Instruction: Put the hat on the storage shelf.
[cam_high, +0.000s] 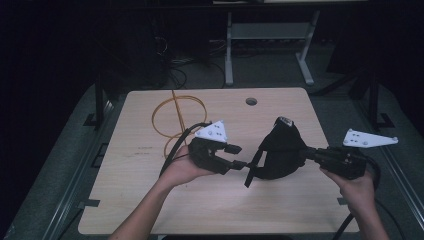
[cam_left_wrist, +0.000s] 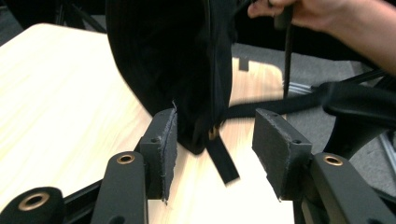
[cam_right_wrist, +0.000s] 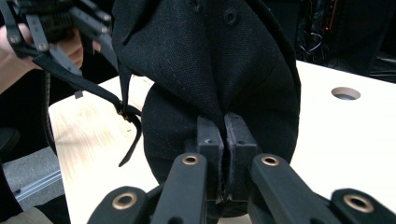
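Black cap (cam_high: 281, 150) at frame centre, lifted off the counter (cam_high: 150, 200). Right claw (cam_right_wrist: 223, 140) clamped on its fabric to steady it. Left claw (cam_left_wrist: 215, 144) apart, straddling the dangling strap (cam_left_wrist: 223, 161), likely to adjust it.

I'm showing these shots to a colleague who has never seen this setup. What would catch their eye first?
Most likely the black cap, held up above the middle of the wooden table; the right gripper is shut on its cloth. At its left, the left gripper stands open around the cap's lower edge and dangling black strap, pads not pressing. Farther back on the table lies a loop of yellow cable.
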